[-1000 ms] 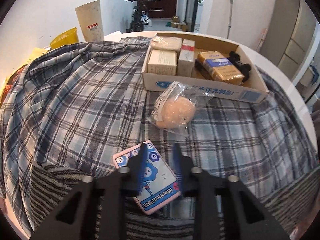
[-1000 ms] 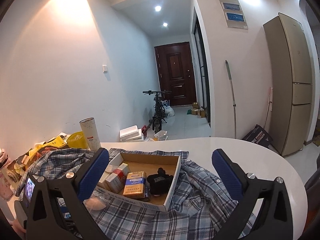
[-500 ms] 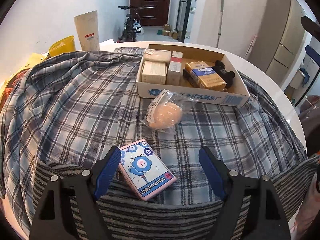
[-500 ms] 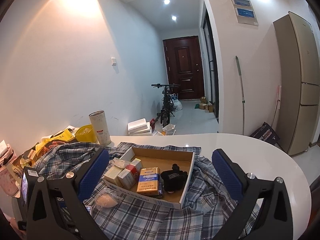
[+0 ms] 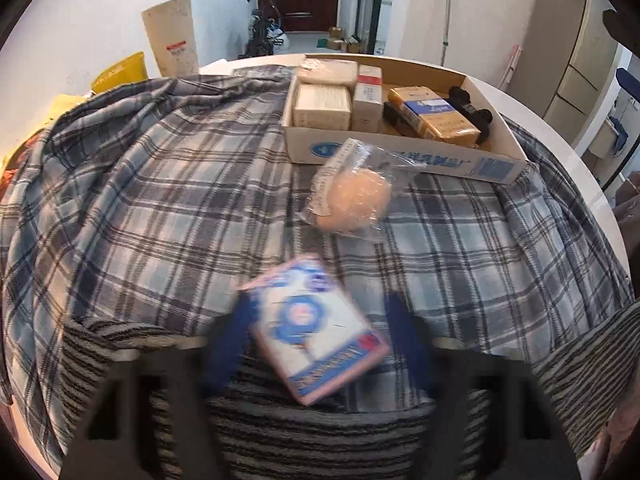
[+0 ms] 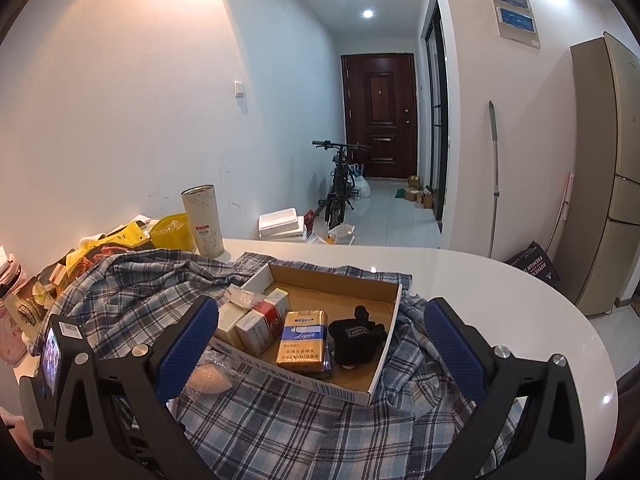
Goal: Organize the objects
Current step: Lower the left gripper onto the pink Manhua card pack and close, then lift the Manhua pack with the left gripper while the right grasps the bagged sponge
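Desk (image 6: pixel 500 280) draped with plaid cloth (image 5: pixel 160 200), seen from both wrist cameras. Near edge, left wrist view: pink-edged pack of cards (image 5: pixel 320 332), blue cartoon face up, lying askew where the plaid cloth meets a striped cloth (image 5: pixel 320 432). Left gripper (image 5: pixel 316 304) angled down over the pack, jaws just closing in around it, pack between the blue fingers (image 5: pixel 224 344); heavily blurred, left finger at or against the pack's edge, right finger just apart from it, so not yet clamped. Beyond the pack: round peach-coloured ball in a clear bag (image 5: pixel 356 200), on the plaid cloth, touching the front wall of a shallow cardboard box (image 5: pixel 400 156). In the box, left to right: pale cartons (image 5: pixel 322 106), narrow red-and-white carton (image 5: pixel 366 100), yellow pack with a blue label (image 5: pixel 436 116), black object (image 5: pixel 472 108). Right wrist view: right gripper (image 6: pixel 320 306) spread wide, nothing between its fingers, held above the near side of the box.
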Motion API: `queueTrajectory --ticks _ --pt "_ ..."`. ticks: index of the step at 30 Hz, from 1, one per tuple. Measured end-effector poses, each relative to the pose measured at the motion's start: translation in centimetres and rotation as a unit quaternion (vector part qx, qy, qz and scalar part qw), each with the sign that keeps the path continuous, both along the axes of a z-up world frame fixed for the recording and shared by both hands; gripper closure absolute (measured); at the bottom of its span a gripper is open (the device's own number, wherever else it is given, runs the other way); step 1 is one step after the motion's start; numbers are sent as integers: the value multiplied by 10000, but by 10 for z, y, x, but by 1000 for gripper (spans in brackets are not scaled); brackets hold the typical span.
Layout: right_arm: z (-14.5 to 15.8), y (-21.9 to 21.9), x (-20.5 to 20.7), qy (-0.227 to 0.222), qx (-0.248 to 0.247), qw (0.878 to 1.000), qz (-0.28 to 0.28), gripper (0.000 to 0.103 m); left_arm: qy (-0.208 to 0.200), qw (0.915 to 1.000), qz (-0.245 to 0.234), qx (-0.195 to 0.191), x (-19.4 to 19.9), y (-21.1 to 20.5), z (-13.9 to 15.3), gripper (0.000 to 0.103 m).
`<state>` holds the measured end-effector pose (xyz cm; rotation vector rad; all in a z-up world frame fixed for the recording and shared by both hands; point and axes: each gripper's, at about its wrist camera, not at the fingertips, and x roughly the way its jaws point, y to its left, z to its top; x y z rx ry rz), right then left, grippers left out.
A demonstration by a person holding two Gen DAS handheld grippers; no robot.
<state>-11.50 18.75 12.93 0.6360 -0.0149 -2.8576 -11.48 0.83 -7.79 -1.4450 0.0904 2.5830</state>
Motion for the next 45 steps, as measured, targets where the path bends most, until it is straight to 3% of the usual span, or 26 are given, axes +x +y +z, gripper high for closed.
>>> queueTrajectory --ticks 3,11,14,16,17,24,29,32,39,45 --pt "-3 2 -4 -10 -123 9998 -145 0 51 9998 -144 159 1 -4 8 80" --pt "-4 -11 -13 -91 15 9999 -74 0 636 9974 -324 65 11 -8 39 86" --pt "-2 -16 -13 -83 49 9999 -36 0 607 9971 -438 -101 13 -2 39 77" --pt "-1 -20 -13 -76 77 9999 -8 0 531 9975 -465 -29 14 0 34 31" --pt "-1 -21 -13 -73 80 9999 5 0 570 9974 -427 104 15 -1 33 25" --pt "0 -28 -11 -26 150 9999 67 0 87 9985 -325 442 8 1 9 24" --pt "-4 -26 -14 -126 127 9998 71 0 -204 9993 -157 283 -1 0 -9 25" --pt "-8 -23 -17 -210 105 9997 62 0 -468 9982 -53 359 -7 -6 -18 35" --pt "-15 -20 -22 -367 40 9993 47 0 -264 9987 -12 427 -5 -13 -9 50" --pt "-22 -26 -24 -476 176 9986 113 0 545 9962 -64 677 10 -26 30 51"
